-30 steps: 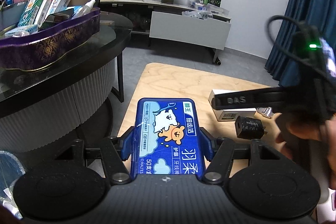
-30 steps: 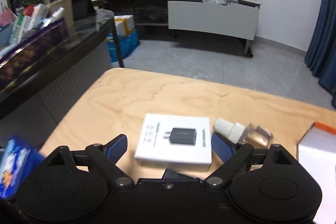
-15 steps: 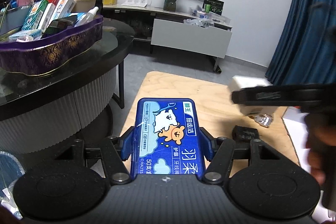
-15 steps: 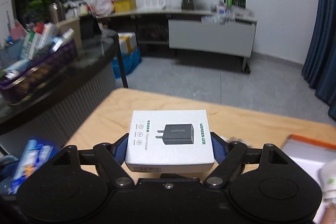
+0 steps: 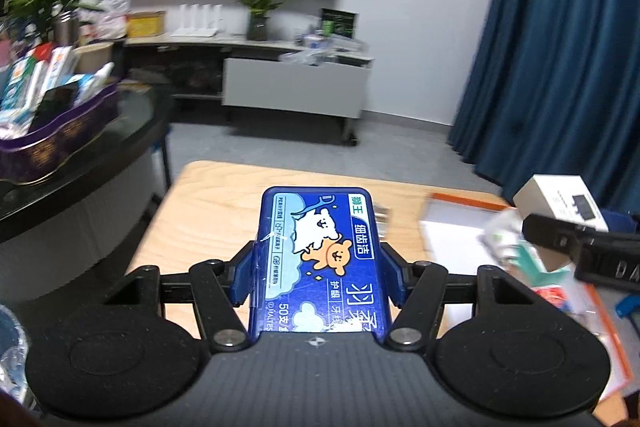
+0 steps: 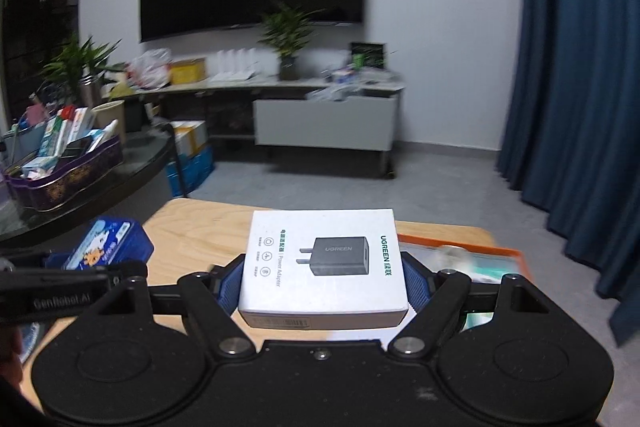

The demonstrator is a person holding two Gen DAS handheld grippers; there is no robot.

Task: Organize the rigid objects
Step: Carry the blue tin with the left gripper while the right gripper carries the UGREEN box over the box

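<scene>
Left wrist view
- Left gripper (image 5: 318,267): clenched on the blue floss-pick box (image 5: 318,259), one blue pad against each long side.
- Blue floss-pick box, orientation: long axis runs straight ahead along the fingers; printed face up, far short end pointing toward the room.
- Blue floss-pick box, place: held above the wooden table (image 5: 224,195).
- Right gripper (image 5: 560,227): enters from the right edge, carrying the white adapter box (image 5: 560,197) above the orange-rimmed tray (image 5: 460,201).
- Orange-rimmed tray: sits on the right part of the table; contents blurred.
- Purple tin (image 5: 52,139): on the dark glass table (image 5: 100,163) at left, well apart, filled with upright cartons.

Right wrist view
- Right gripper (image 6: 324,275): grasping the white adapter box (image 6: 324,263) between its blue pads.
- White adapter box, orientation: flat, printed face up; its printed text reads sideways, and its longer side looks to lie across the fingers, though the lens makes this uncertain.
- White adapter box, place: held above the wooden table (image 6: 192,227), beside the orange-rimmed tray (image 6: 500,251).
- Left gripper (image 6: 96,259): at the left edge, holding the blue floss-pick box (image 6: 104,247).
- Purple tin (image 6: 68,179): on the dark glass table (image 6: 132,179), far left.
</scene>
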